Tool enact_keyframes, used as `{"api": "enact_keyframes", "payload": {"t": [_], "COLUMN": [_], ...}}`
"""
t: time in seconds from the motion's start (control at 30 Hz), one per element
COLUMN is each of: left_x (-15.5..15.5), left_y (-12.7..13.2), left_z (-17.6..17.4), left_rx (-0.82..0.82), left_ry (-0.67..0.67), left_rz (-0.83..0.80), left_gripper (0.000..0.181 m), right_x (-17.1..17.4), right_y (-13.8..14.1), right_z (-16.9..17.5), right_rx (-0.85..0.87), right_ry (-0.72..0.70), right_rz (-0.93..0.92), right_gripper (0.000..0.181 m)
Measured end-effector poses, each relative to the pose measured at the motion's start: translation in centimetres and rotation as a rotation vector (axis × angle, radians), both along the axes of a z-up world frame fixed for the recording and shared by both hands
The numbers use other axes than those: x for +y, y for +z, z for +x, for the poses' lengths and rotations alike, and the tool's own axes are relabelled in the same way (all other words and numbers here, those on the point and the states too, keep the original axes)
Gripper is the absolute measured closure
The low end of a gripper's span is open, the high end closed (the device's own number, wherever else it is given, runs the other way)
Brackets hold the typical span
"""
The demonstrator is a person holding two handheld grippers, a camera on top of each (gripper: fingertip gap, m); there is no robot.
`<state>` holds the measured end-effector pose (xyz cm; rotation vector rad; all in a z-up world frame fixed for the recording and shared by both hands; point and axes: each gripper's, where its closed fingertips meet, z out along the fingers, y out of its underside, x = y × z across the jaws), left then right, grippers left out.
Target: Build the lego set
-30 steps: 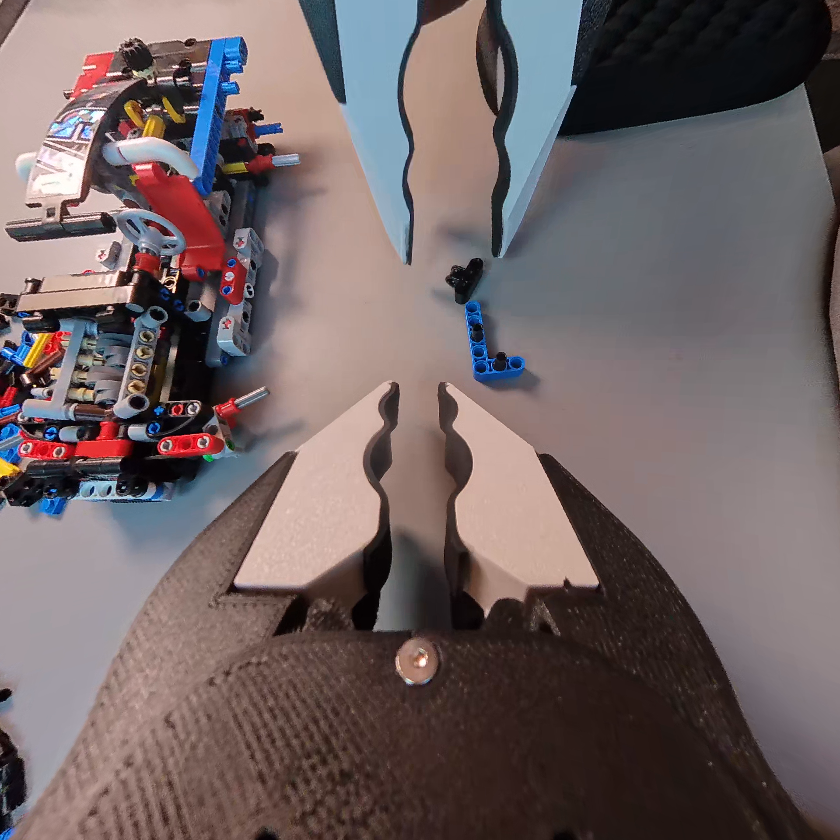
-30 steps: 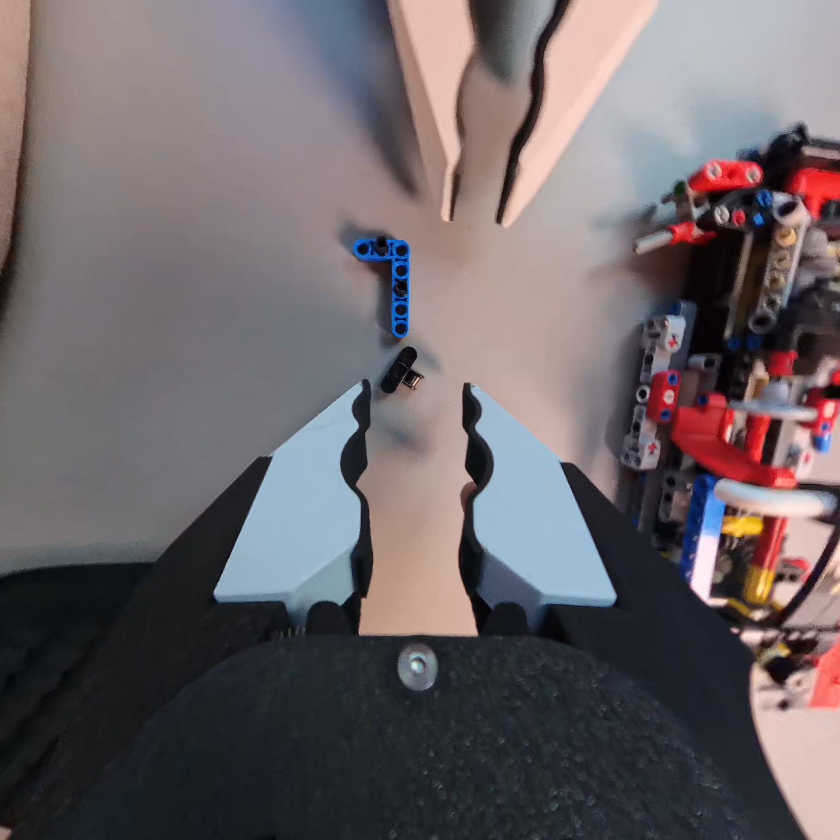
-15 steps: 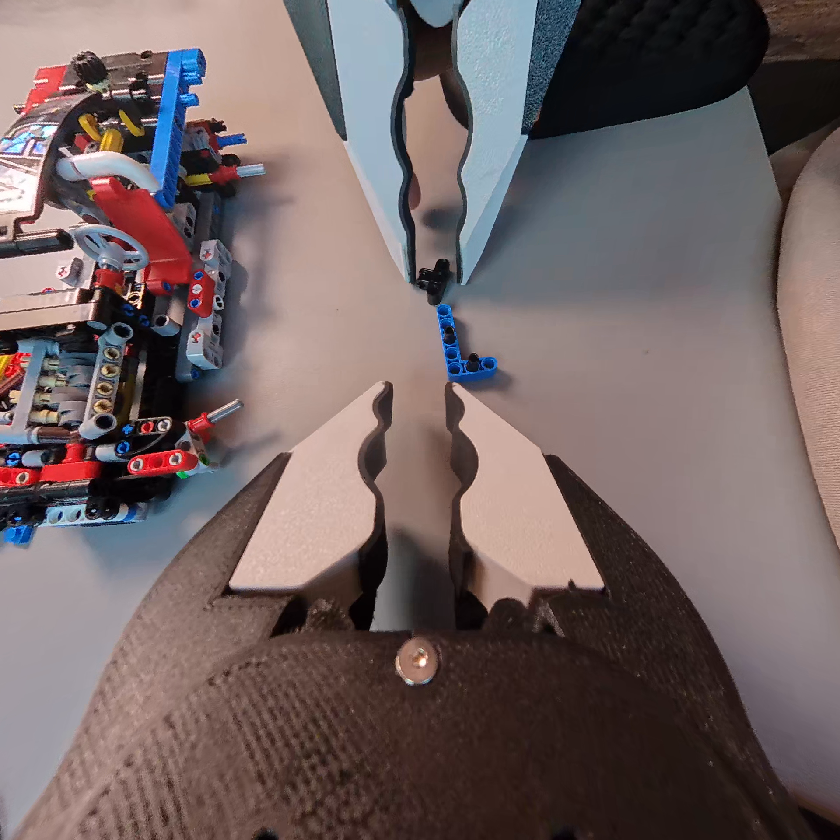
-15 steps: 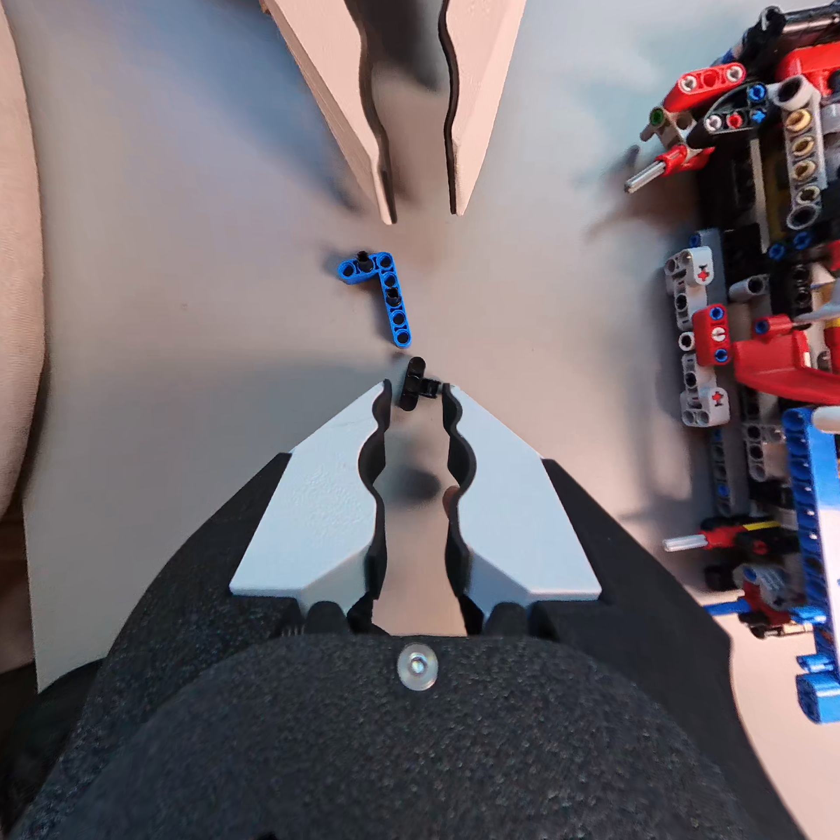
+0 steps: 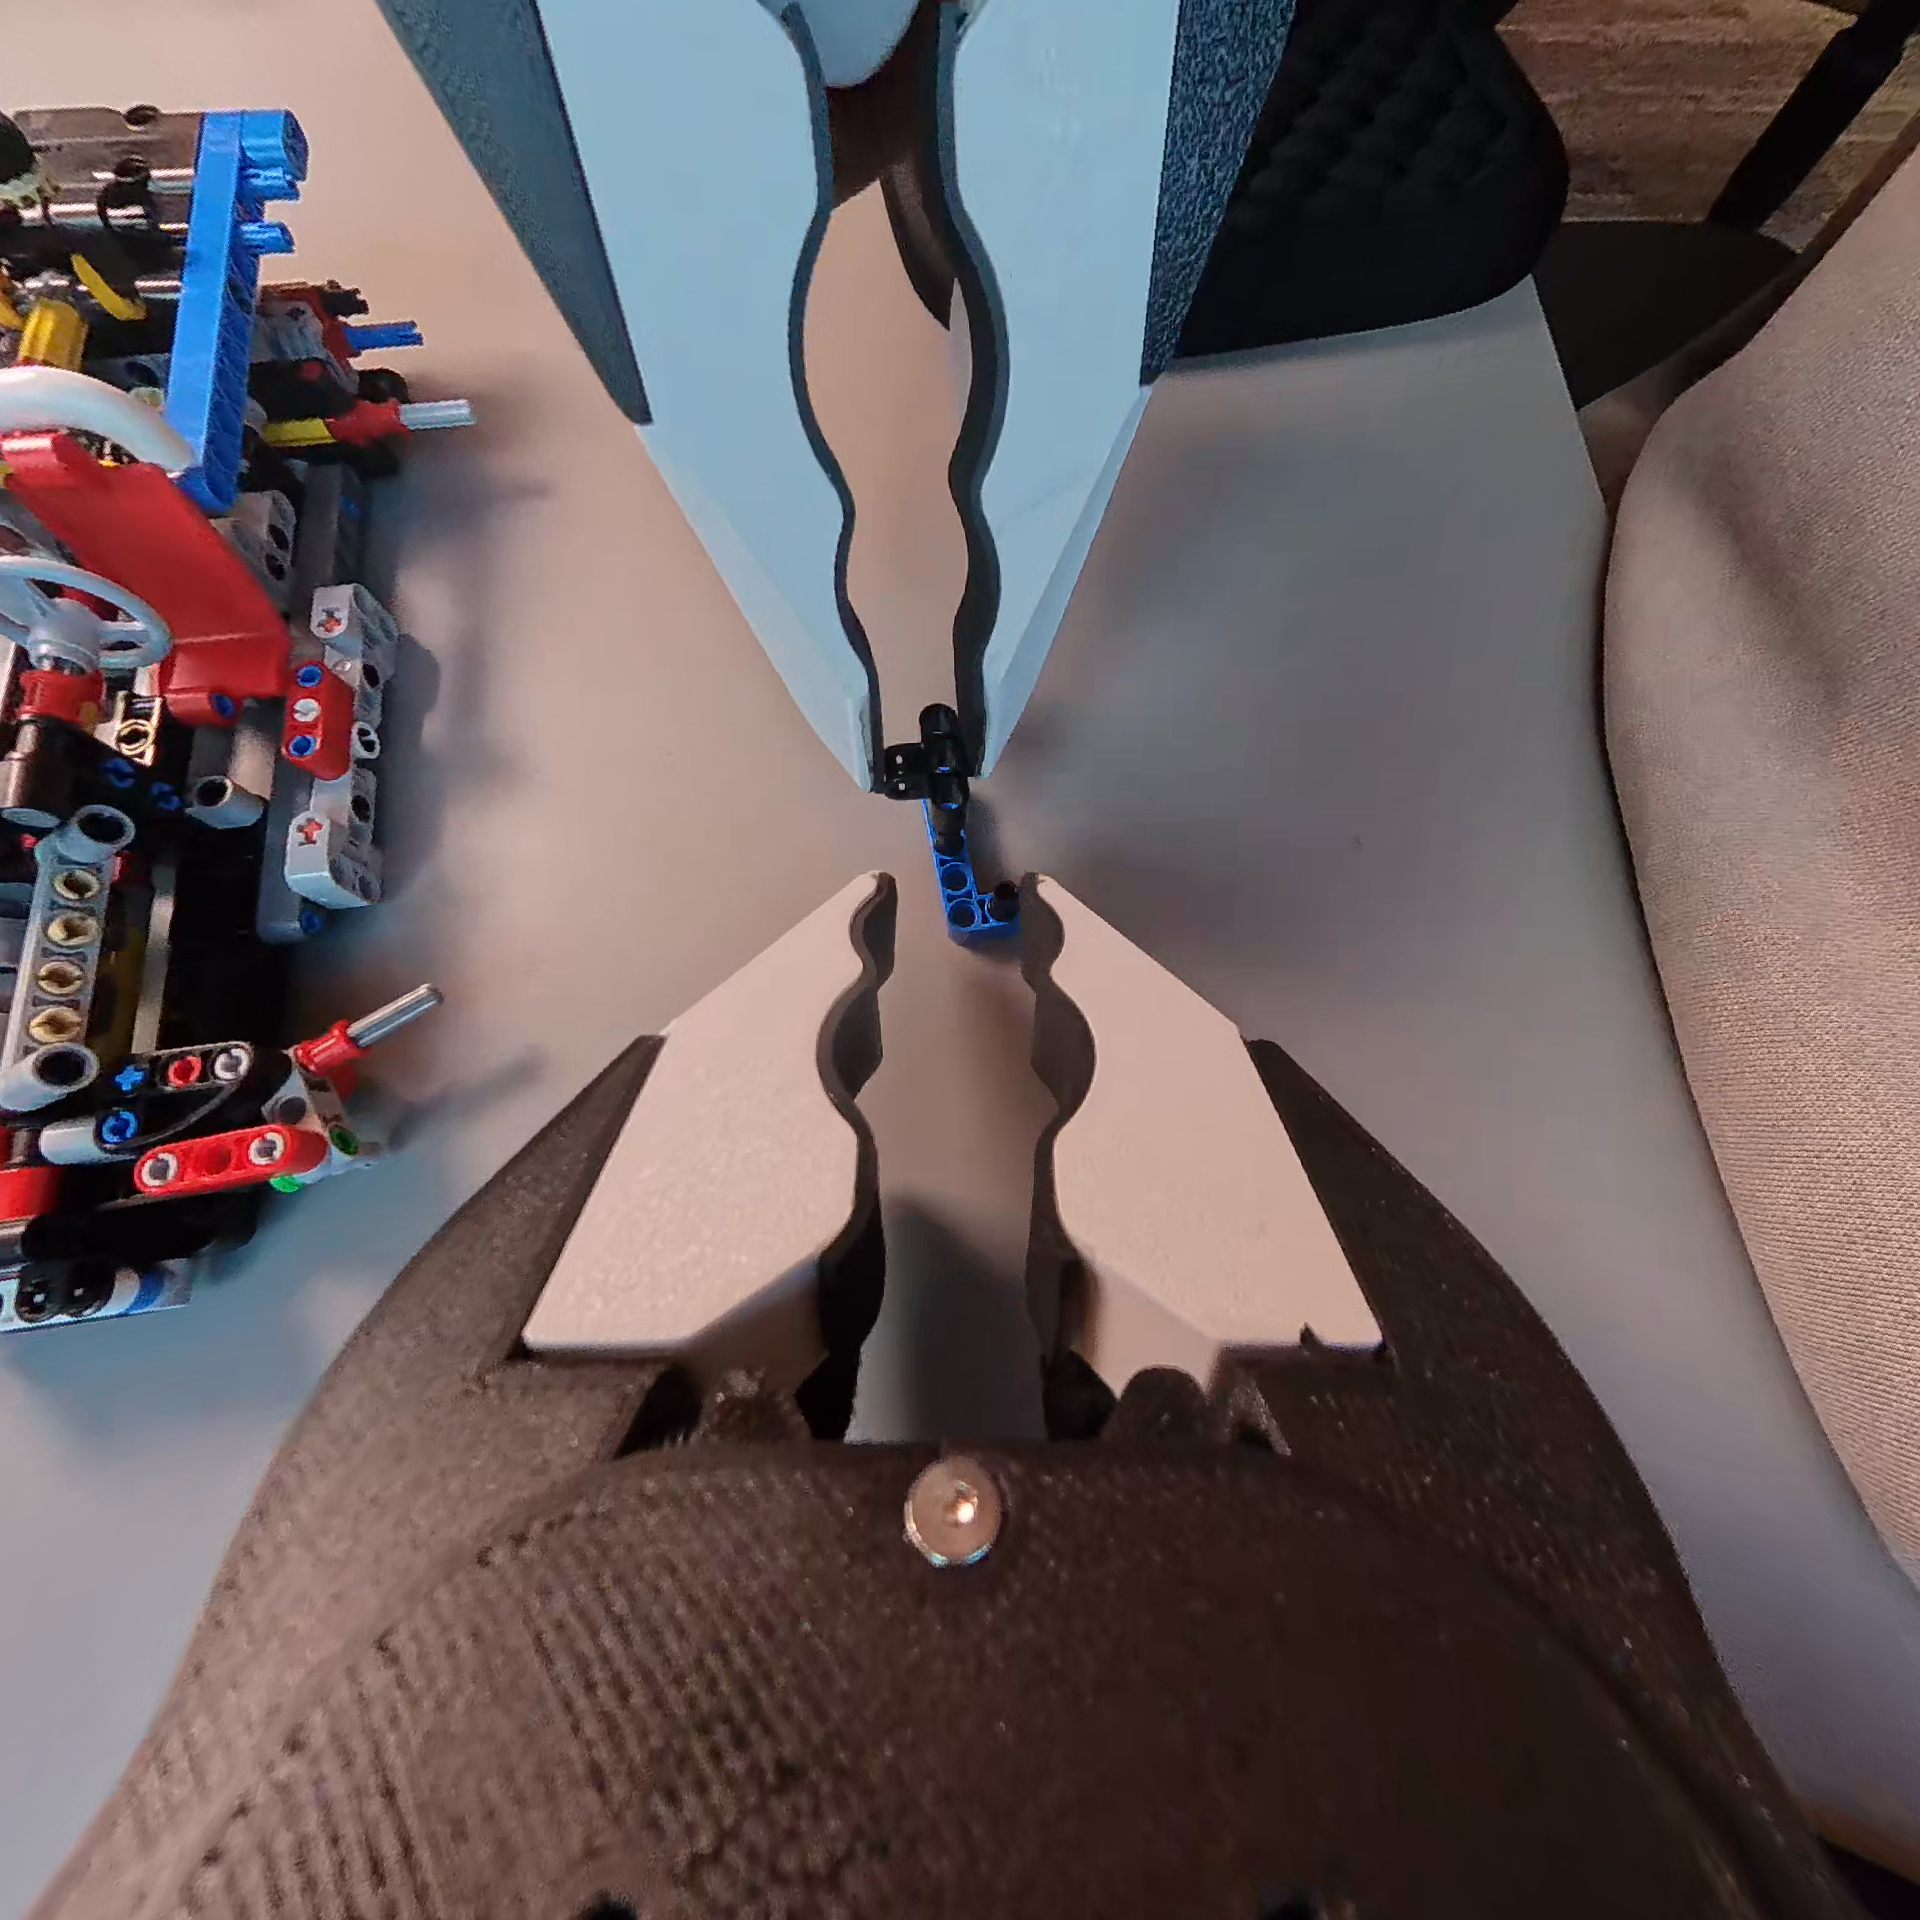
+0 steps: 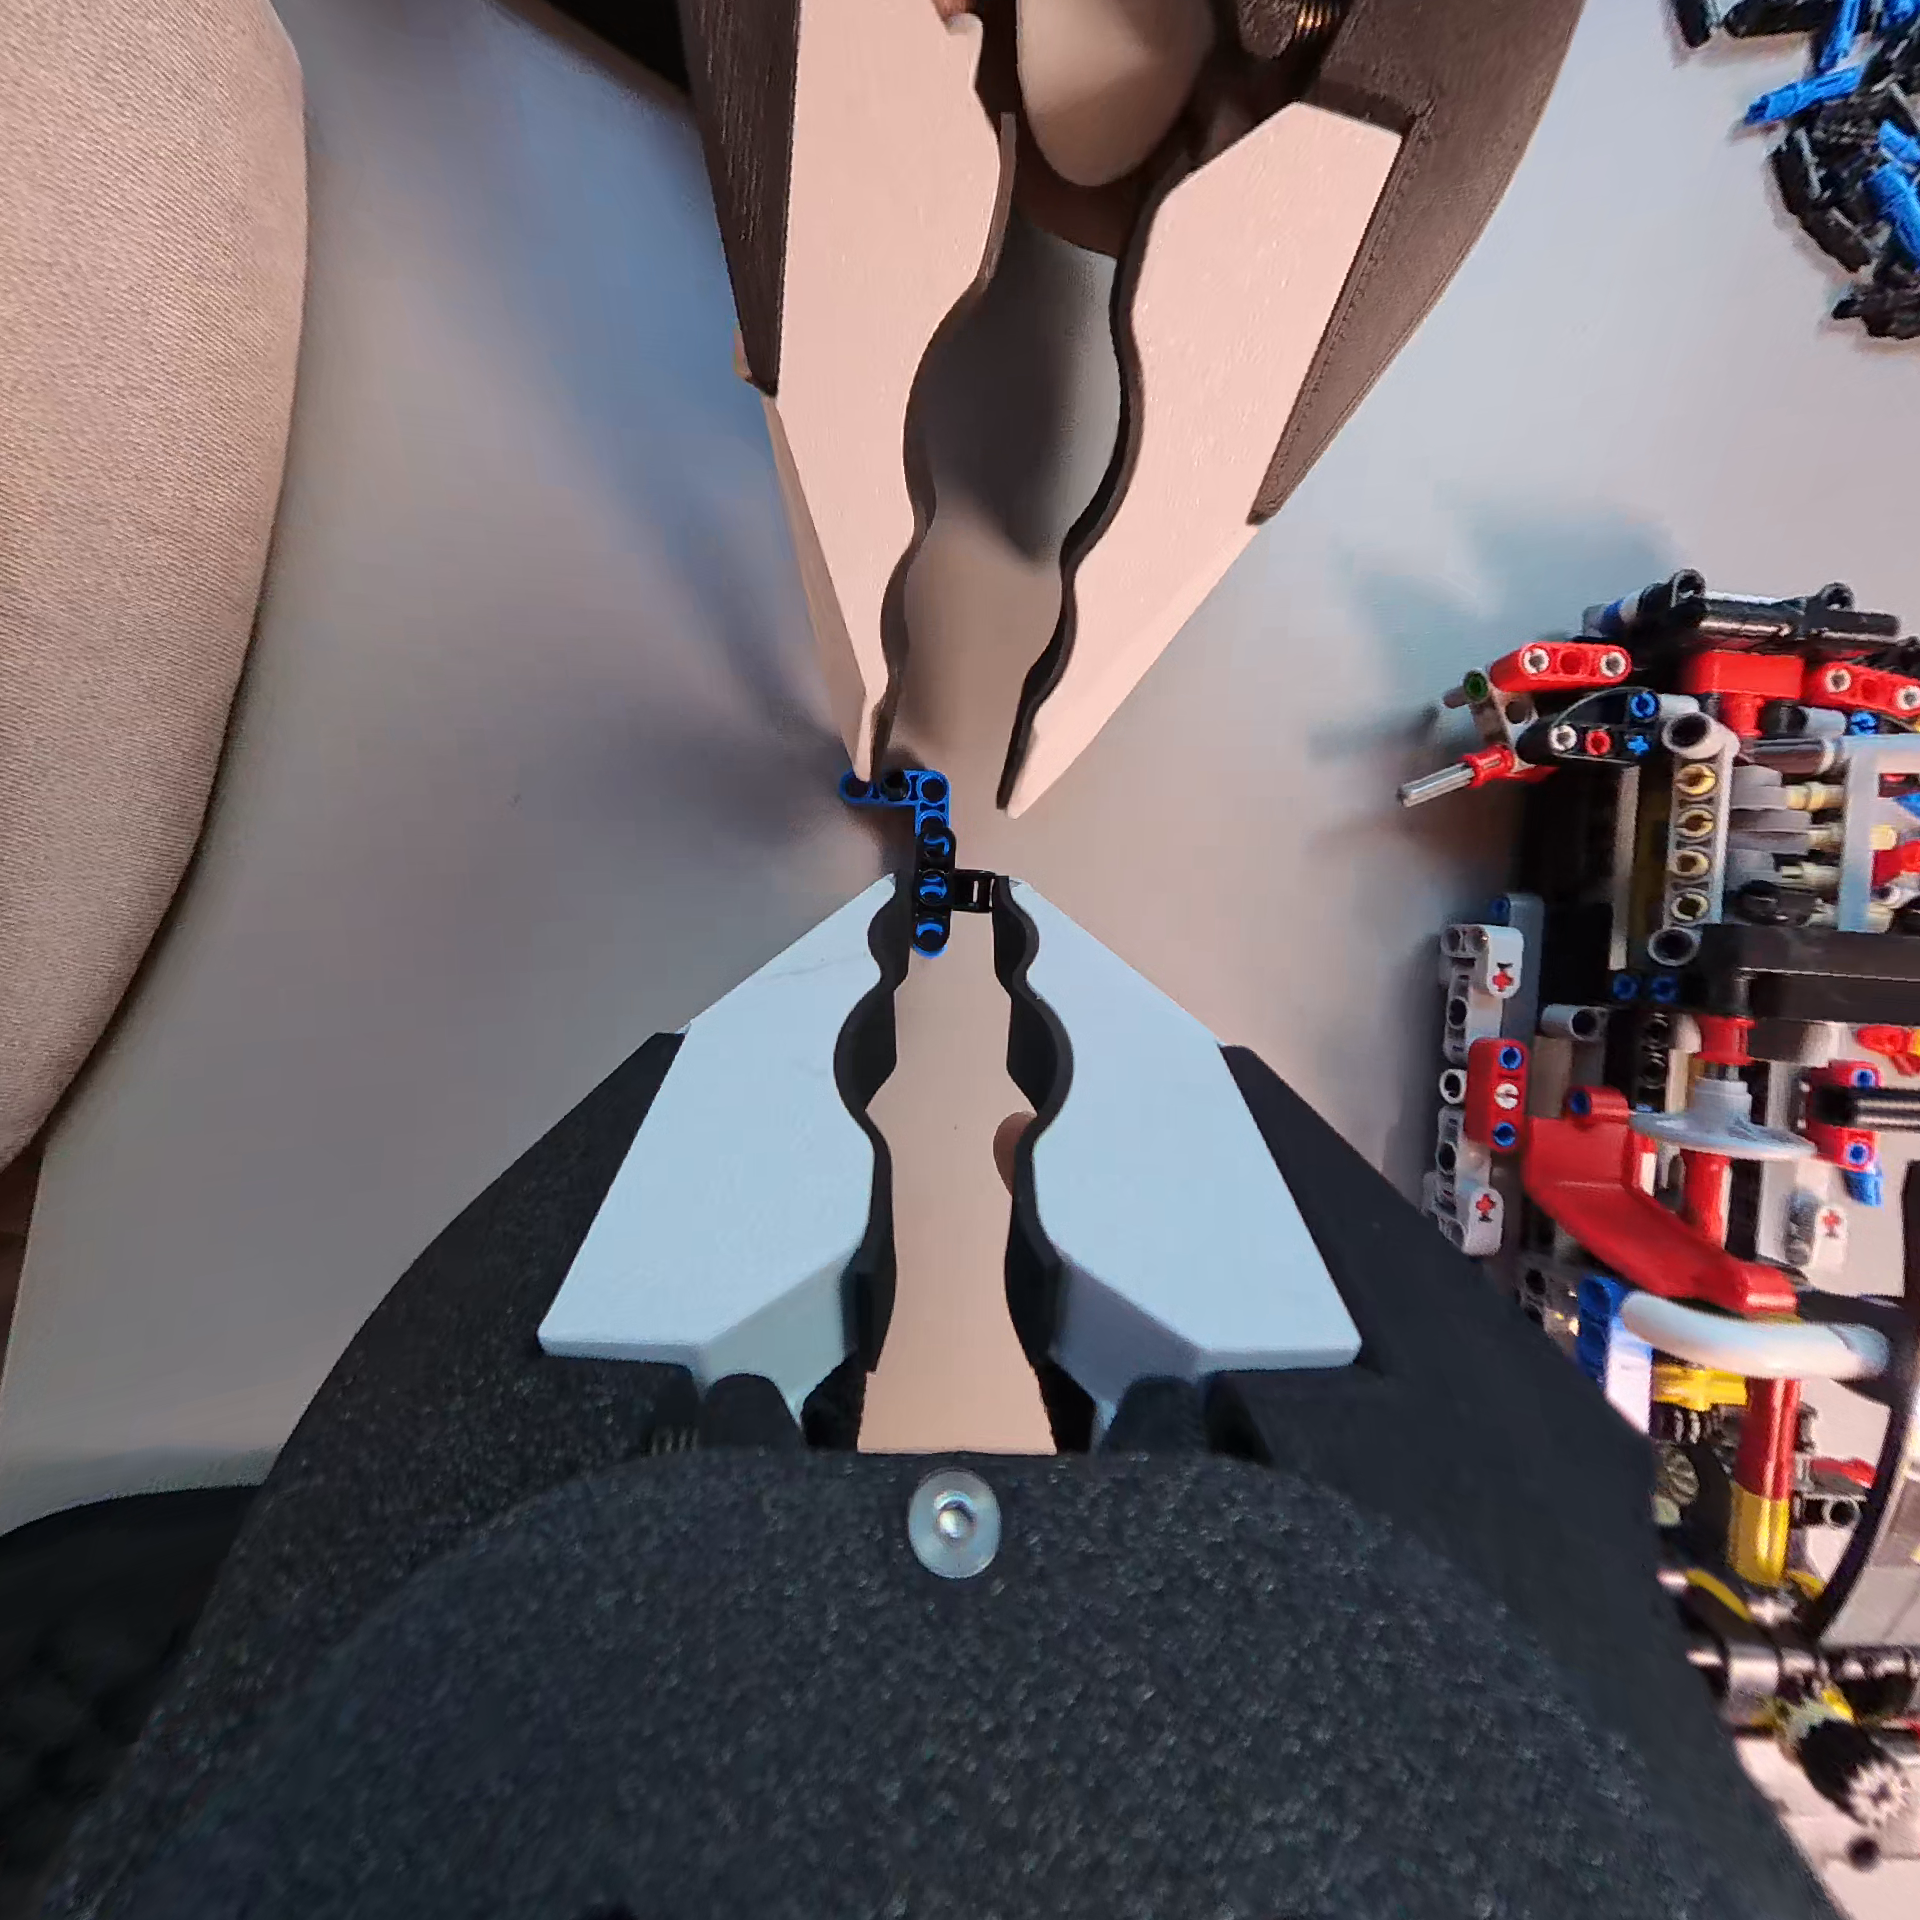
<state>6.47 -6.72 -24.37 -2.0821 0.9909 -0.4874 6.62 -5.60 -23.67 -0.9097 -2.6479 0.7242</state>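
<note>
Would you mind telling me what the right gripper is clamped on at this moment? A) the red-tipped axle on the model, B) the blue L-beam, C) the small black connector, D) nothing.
C: the right gripper has its tips shut on the black connector, just above the blue L-beam lying on the table.

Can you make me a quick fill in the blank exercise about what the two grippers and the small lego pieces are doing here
1. The right gripper is shut on a small ____ connector.
2. The L-shaped beam lying on the table is coloured ____.
3. The left gripper is ____, with its fingers either side of the beam's short end.
4. In the left wrist view, the partly built model sits on the ____ side of the picture.

Missing words: black; blue; open; left
</note>
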Motion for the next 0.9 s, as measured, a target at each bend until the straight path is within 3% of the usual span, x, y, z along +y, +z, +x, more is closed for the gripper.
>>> {"api": "enact_keyframes", "payload": {"t": [0.5,0.9], "left_x": [0.8,1.0], "left_y": [0.0,0.2], "left_z": [0.9,0.8], "left_rx": [0.047,0.047], "left_ry": [0.018,0.044], "left_rz": [0.062,0.074], "left_gripper": [0.175,0.174], "right_x": [-0.2,0.2], "right_y": [-0.8,-1.0], "right_z": [0.1,0.3], "right_rx": [-0.054,-0.071], "right_ry": [0.015,0.025], "right_rz": [0.043,0.058], "right_gripper": [0.169,0.169]}}
